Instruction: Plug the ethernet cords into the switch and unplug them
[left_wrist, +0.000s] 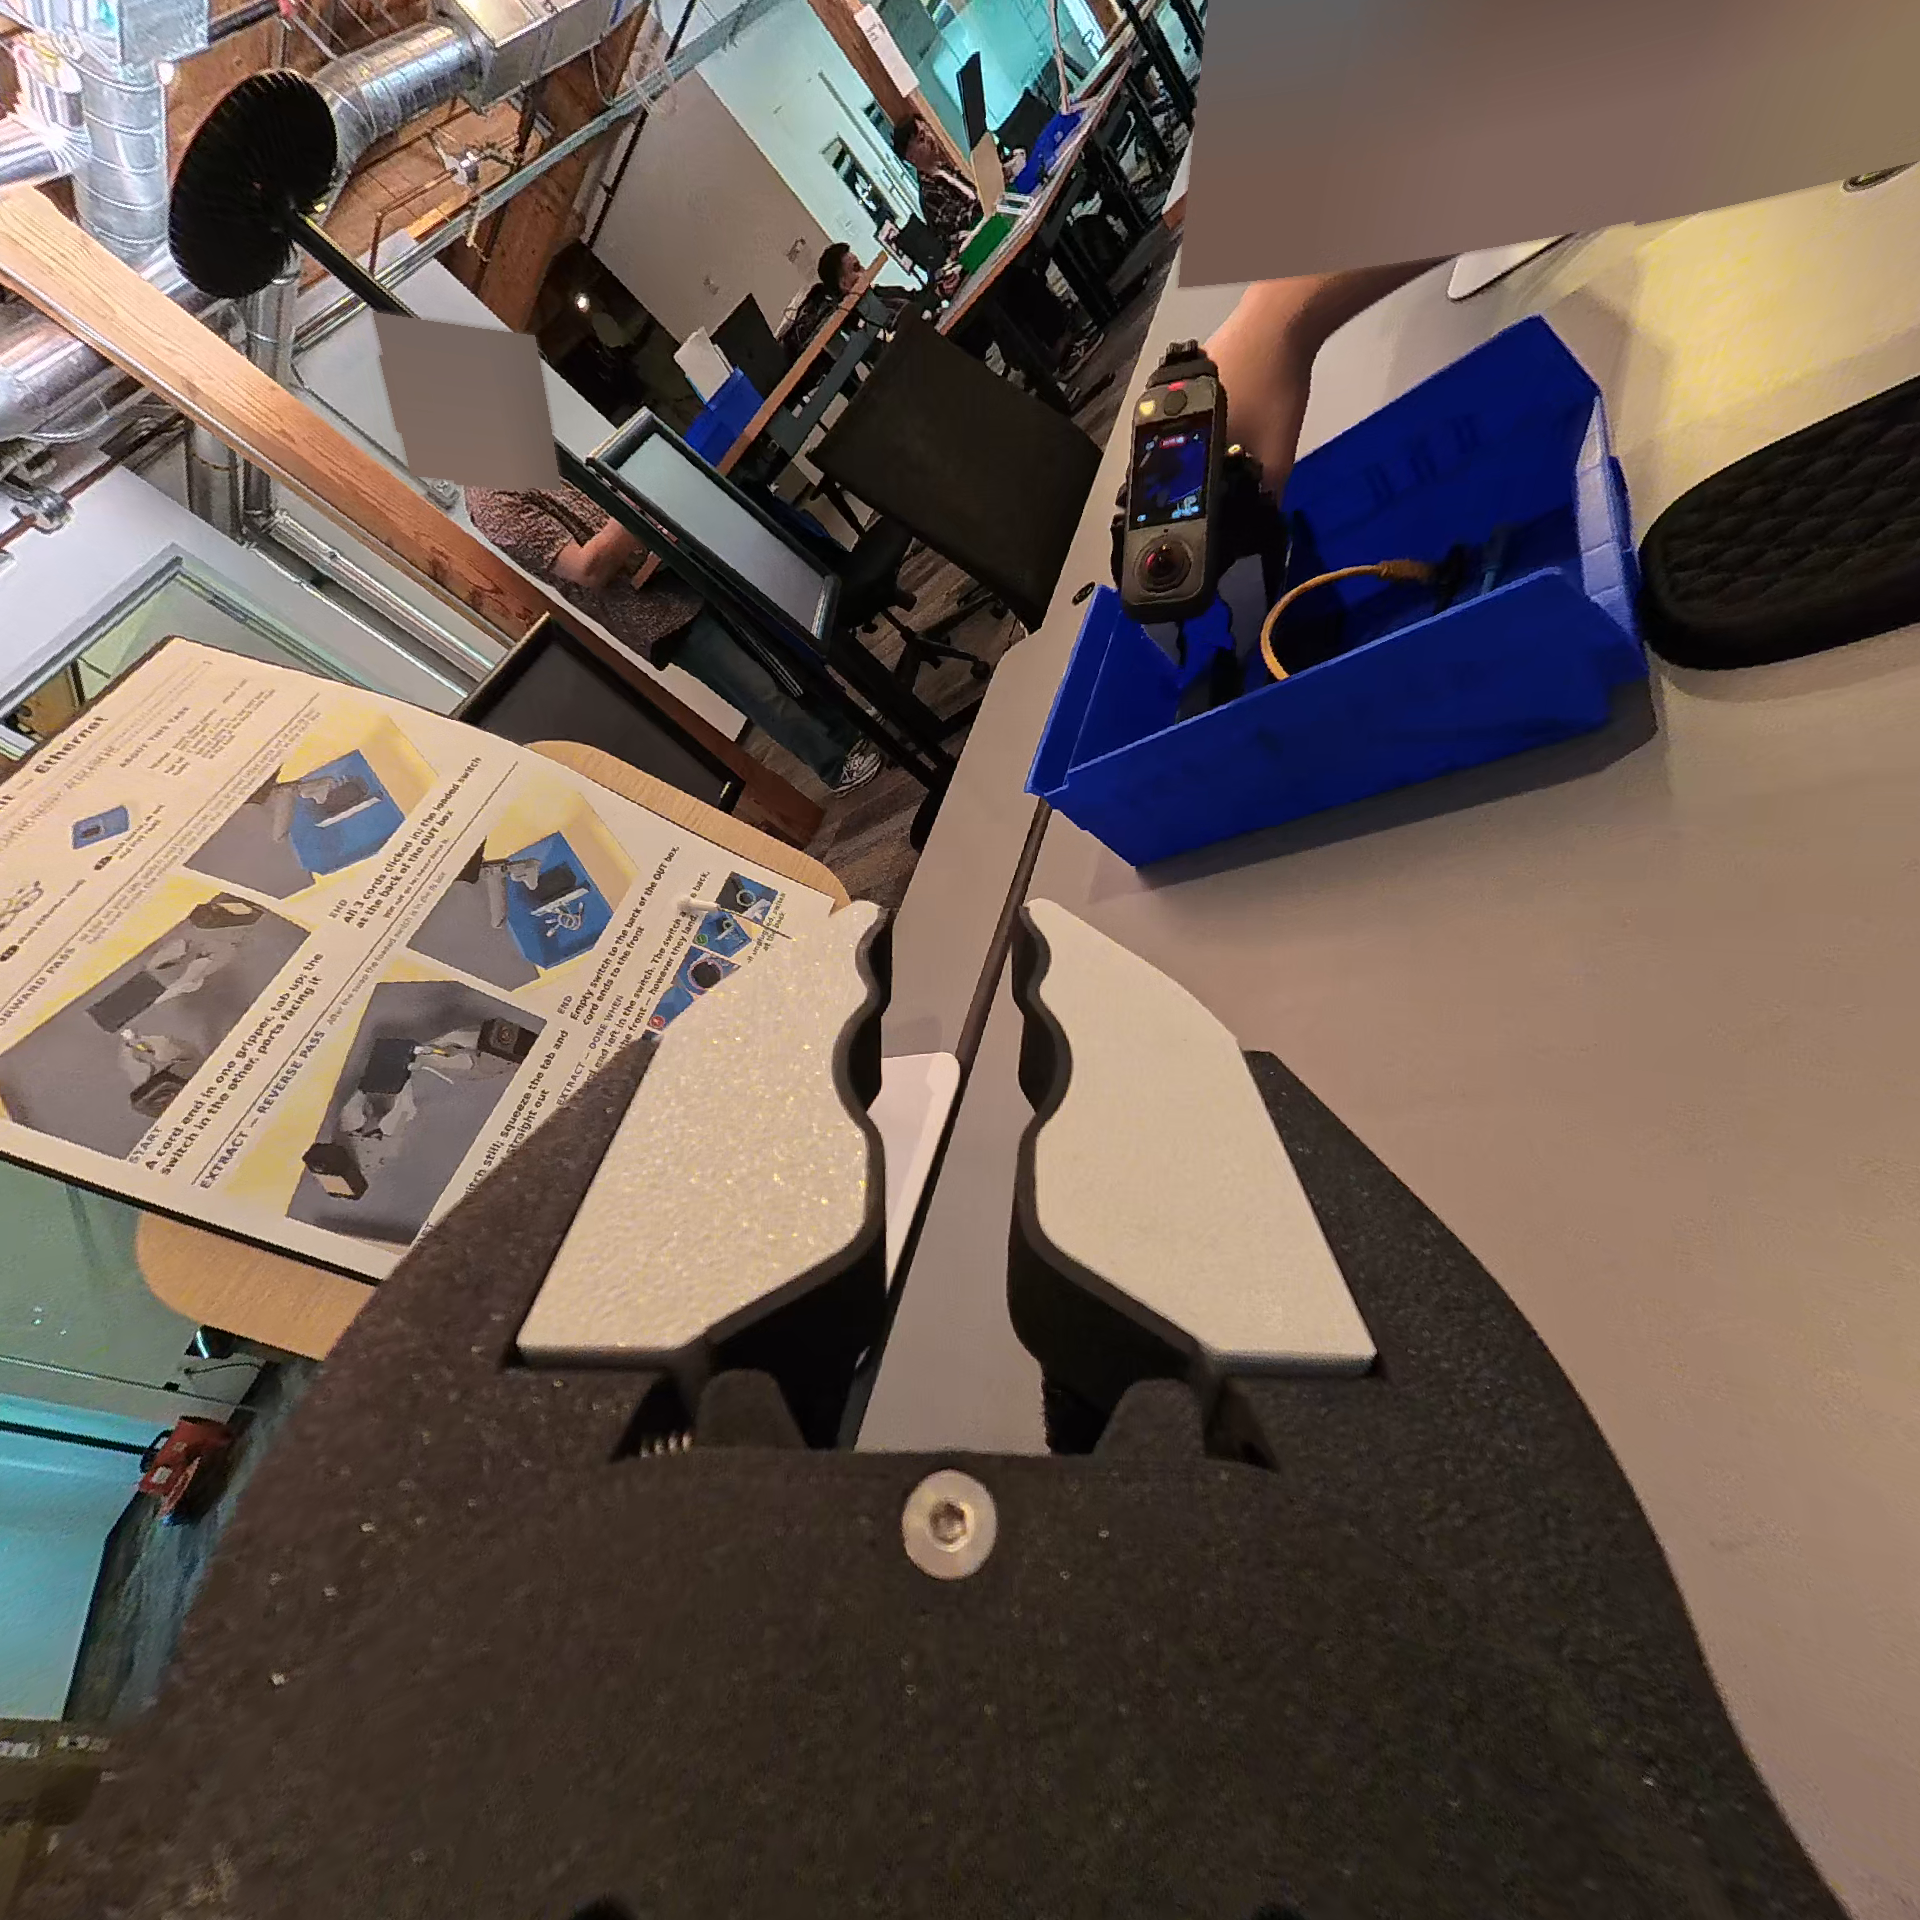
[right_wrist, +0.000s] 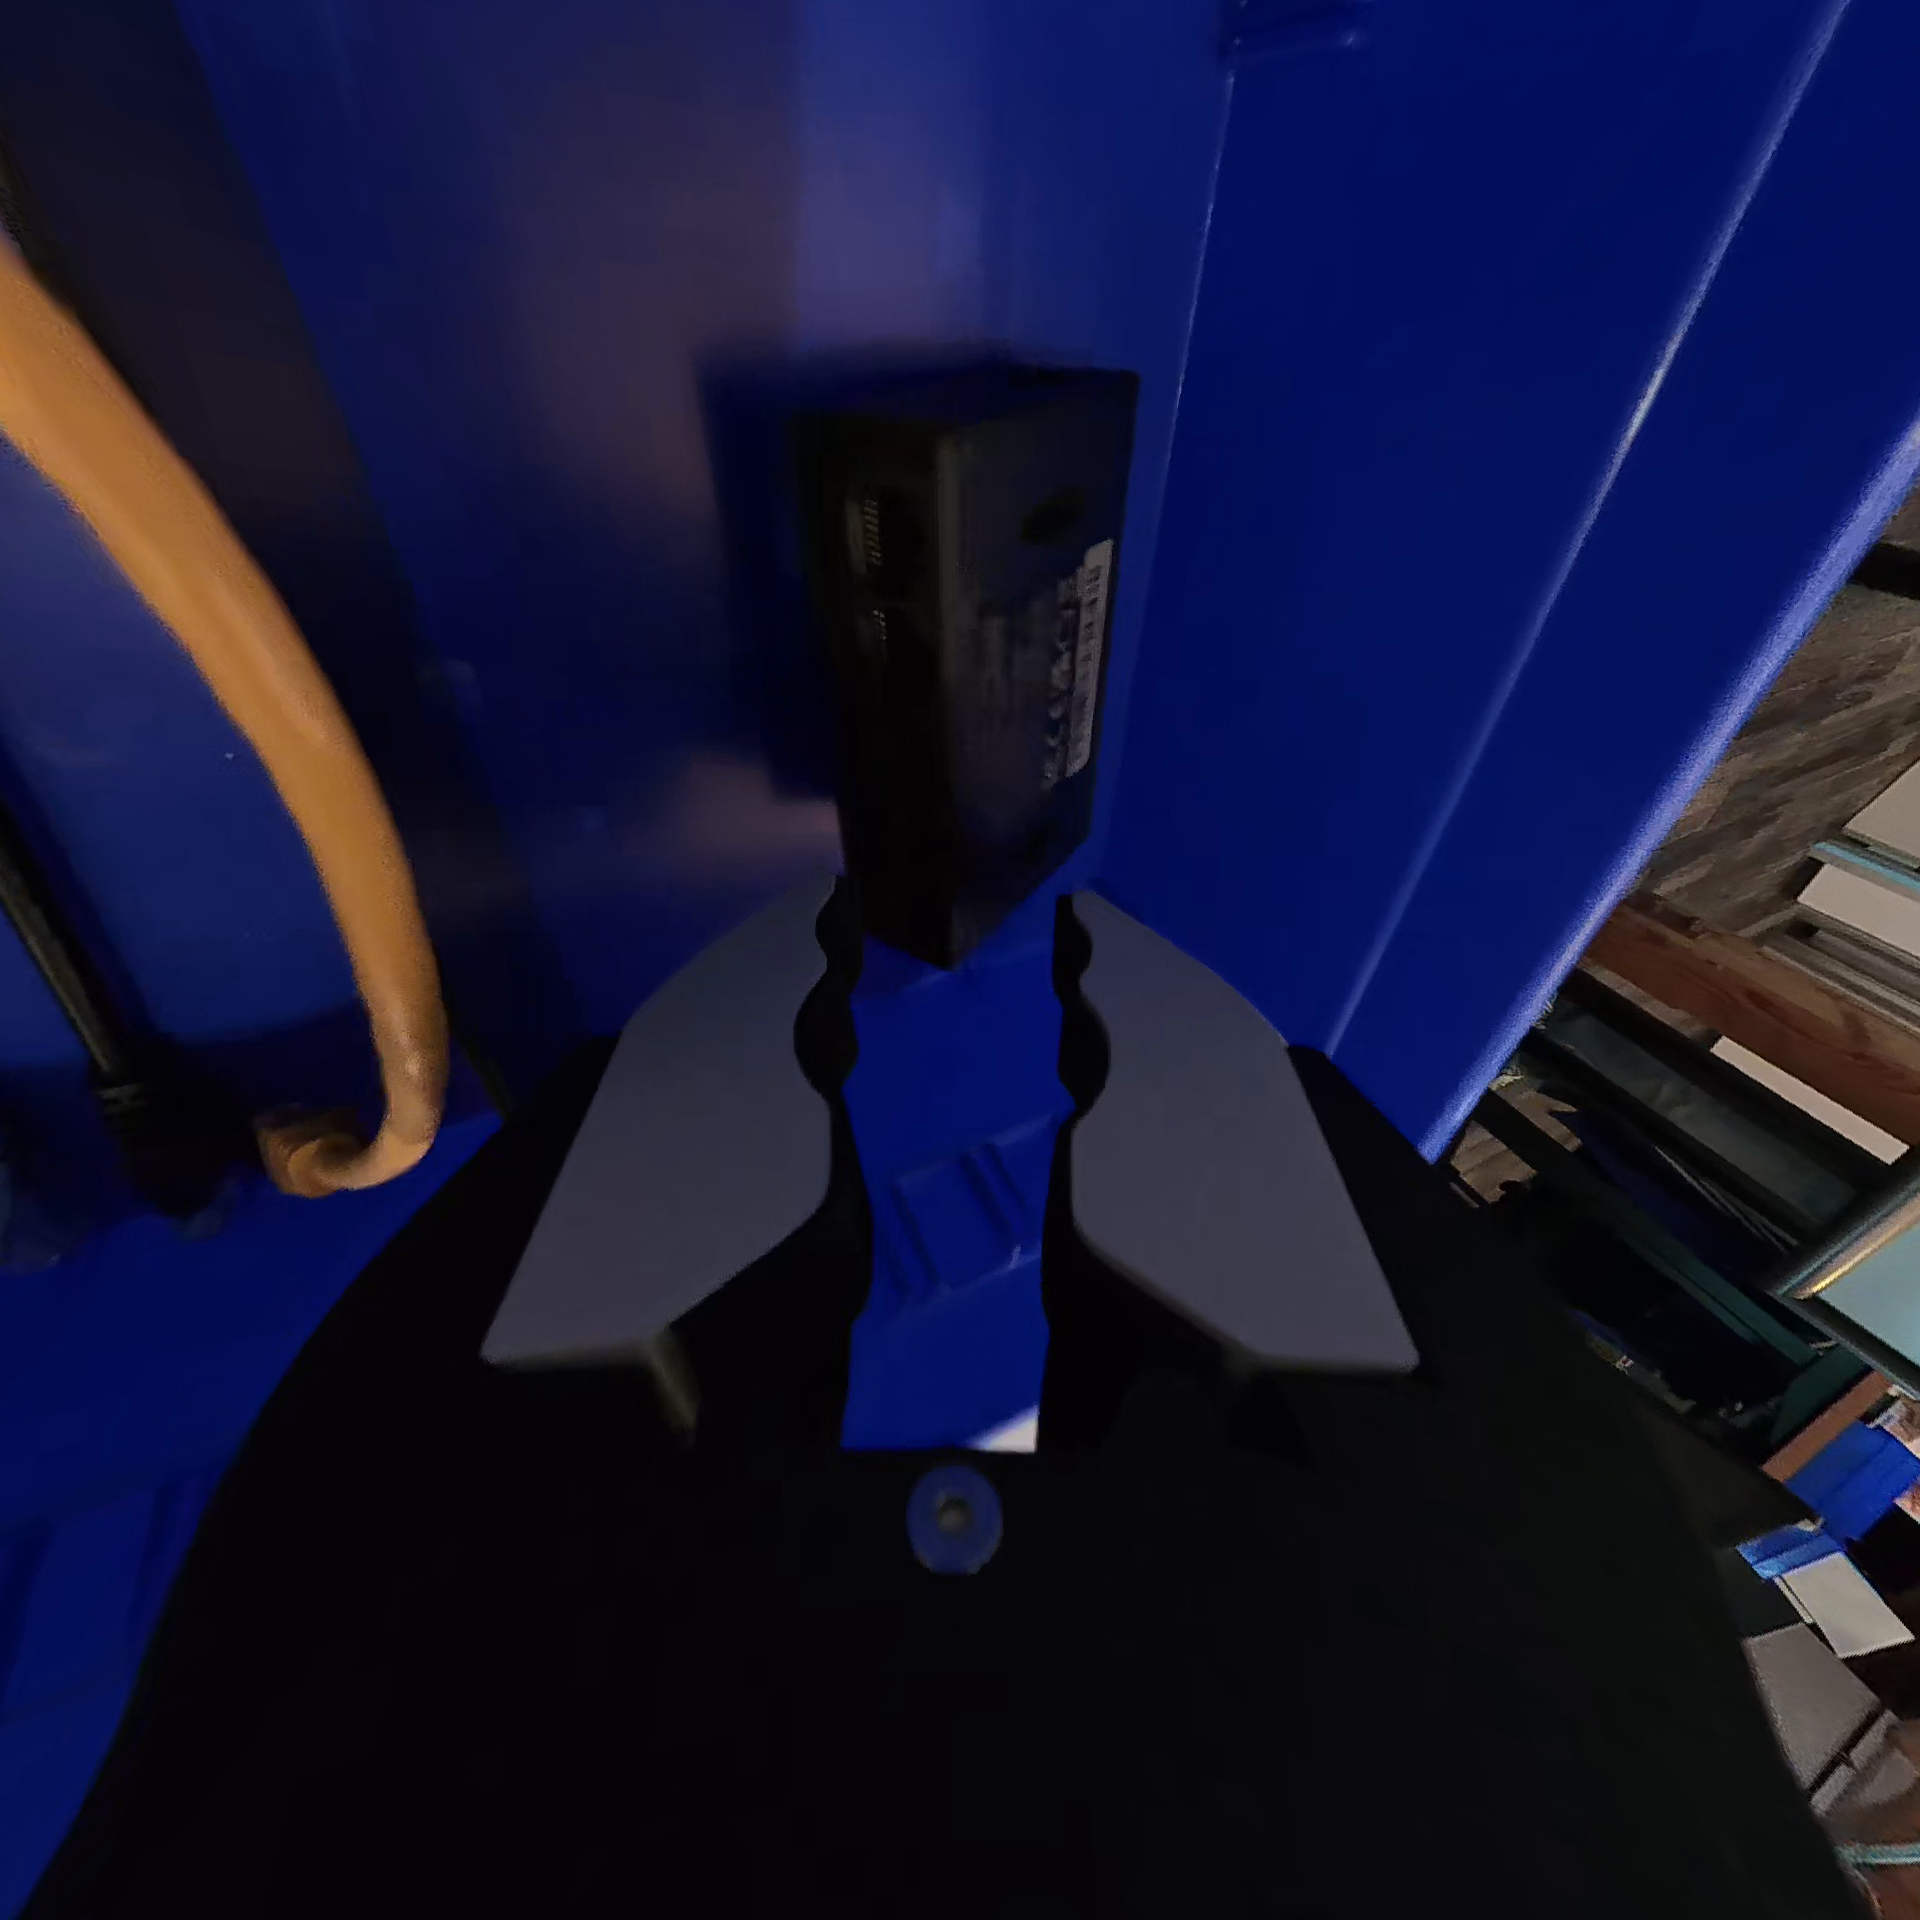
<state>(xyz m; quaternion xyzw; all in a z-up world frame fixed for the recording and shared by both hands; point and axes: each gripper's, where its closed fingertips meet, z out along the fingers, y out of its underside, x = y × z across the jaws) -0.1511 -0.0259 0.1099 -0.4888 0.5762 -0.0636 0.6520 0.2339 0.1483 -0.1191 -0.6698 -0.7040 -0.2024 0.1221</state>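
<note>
A black ethernet switch (right_wrist: 966, 665) stands on end inside a blue bin (right_wrist: 1403, 520), leaning by its wall. My right gripper (right_wrist: 951, 925) is open, its fingertips either side of the switch's near end, not closed on it. An orange ethernet cord (right_wrist: 260, 727) curves at the left, next to a black cord (right_wrist: 62, 987). In the left wrist view the blue bin (left_wrist: 1403, 717) sits on the grey table with the orange cord (left_wrist: 1288, 613) inside, and the right gripper's body with its camera (left_wrist: 1169, 499) reaches into it. My left gripper (left_wrist: 951, 935) is open and empty over the table's edge.
A printed instruction sheet (left_wrist: 312, 935) lies on a wooden board left of the grey table (left_wrist: 1455, 1143). A black padded mat (left_wrist: 1808, 530) lies right of the bin. People sit at desks in the background.
</note>
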